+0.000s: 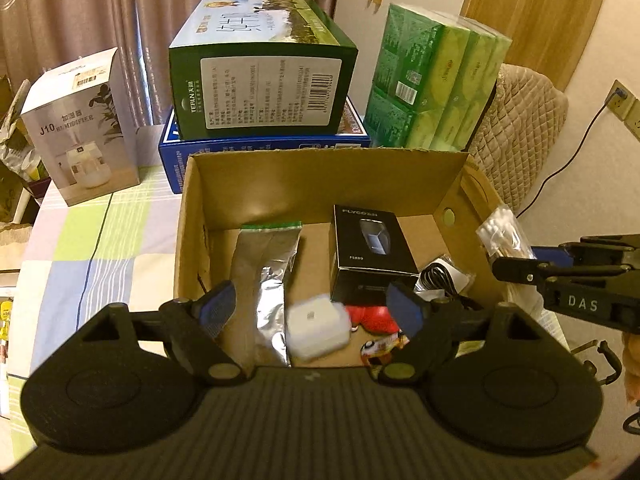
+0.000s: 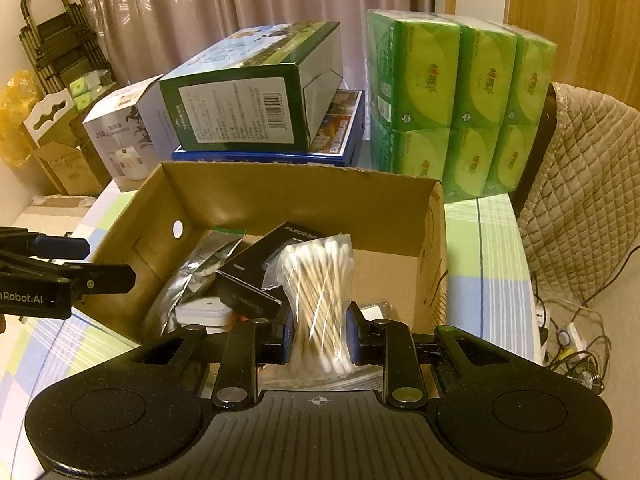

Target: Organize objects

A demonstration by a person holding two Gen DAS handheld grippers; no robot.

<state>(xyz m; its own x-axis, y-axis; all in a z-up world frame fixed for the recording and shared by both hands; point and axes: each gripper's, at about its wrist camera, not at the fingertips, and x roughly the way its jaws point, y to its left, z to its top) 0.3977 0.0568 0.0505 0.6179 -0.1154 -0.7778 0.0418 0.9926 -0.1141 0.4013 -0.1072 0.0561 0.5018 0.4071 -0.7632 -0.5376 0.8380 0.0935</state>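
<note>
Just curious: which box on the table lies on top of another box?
The green box: it rests on the flat blue box. The humidifier box stands alone.

the left gripper (image 1: 320, 308) hangs with jaws apart above an open brown cardboard box (image 1: 320, 176). a small blurred white plastic case (image 1: 316, 330) lies between them, untouched. inside sit a silver foil pouch (image 1: 266, 264) and a black carton (image 1: 370, 246).

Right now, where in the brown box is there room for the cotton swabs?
Bare floor shows in the brown cardboard box along its right wall, beside the black rectangular carton. The left and near side is crowded: silver foil pouch, small white plastic case, red toy.
</note>
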